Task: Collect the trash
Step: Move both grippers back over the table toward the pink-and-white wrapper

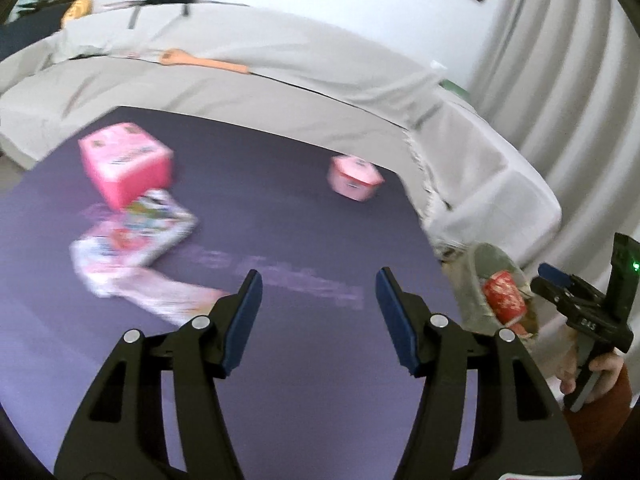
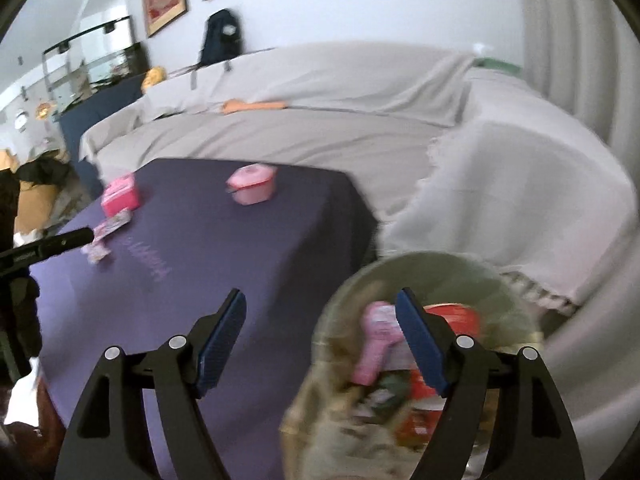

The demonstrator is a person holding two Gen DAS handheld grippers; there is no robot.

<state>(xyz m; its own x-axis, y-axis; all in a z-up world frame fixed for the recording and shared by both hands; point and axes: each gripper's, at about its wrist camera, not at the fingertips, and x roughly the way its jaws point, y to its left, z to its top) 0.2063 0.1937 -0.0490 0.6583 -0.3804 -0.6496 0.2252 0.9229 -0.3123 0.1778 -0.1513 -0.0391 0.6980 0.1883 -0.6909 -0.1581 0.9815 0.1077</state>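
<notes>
- Your left gripper hangs over a dark purple counter, its blue-padded jaws apart with nothing between them.
- Your right gripper hovers at the counter's edge above a round, pale green trash bin; its jaws stand wide apart and empty.
- Inside the bin lie a red can and a pink wrapper, both blurred, among other mixed scraps you cannot make out.
- Trash on the counter: a bright pink, cube-shaped carton with small dark labels sits toward the far left.
- Just in front of that carton, touching it, lies a flat pile of colourful, crumpled wrappers, pink, white and green, smeared by motion blur.
- A smaller pink tub with a lid stands alone near the far right edge, well apart from the carton.
- Behind the counter runs a sofa draped in a beige cover.
- From the left camera, your right hand shows at the lower right, wrapped around its gripper handle beside the bin.
</notes>
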